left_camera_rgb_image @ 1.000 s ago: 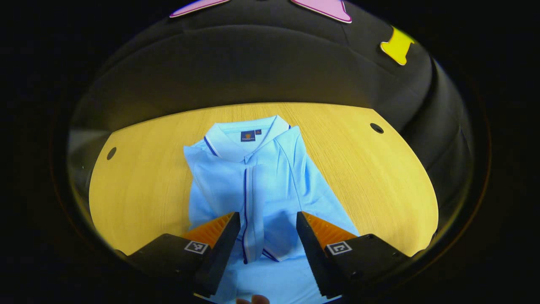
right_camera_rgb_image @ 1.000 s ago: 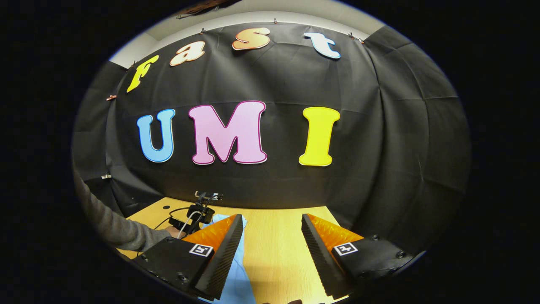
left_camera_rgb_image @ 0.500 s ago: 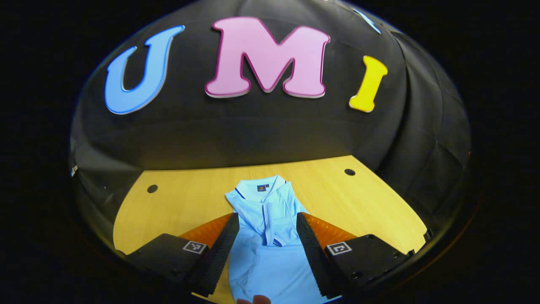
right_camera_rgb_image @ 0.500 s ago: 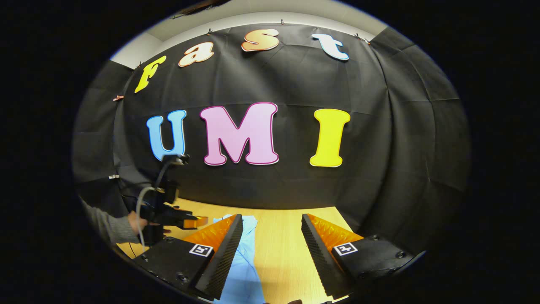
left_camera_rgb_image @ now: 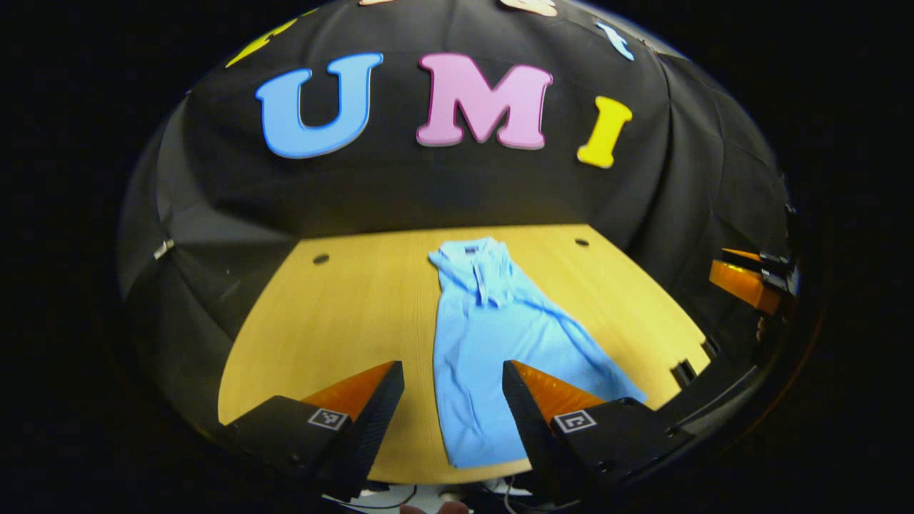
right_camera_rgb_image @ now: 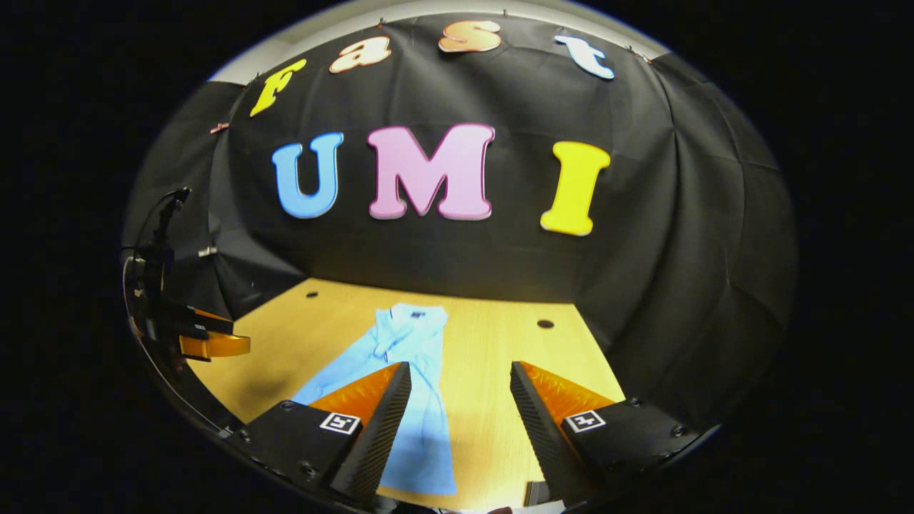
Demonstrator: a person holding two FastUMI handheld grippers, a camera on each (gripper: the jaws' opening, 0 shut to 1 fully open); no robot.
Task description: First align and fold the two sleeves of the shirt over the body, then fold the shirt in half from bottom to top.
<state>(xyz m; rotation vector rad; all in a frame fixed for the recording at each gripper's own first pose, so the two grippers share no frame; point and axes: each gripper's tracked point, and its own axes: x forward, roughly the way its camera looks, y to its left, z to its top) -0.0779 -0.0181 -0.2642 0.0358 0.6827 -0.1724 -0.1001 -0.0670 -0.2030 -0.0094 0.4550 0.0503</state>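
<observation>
A light blue polo shirt lies flat on the wooden table, collar at the far end and hem near the front edge. Both sleeves lie folded over the body, so it forms a long narrow strip. My left gripper hangs open above the table's front edge, off the cloth, with nothing between its fingers. My right gripper is also open and empty, held back from the shirt. In the right gripper view the left gripper is at the far left; in the left gripper view the right gripper is at the far right.
The table has small round holes near its back corners and a notch in its right edge. Black cloth walls close the booth behind and at the sides. Bare wood lies on both sides of the shirt.
Both grippers have pulled back and up from the shirt. The left one was low over the placket and now hangs past the hem. The shirt lies still.
</observation>
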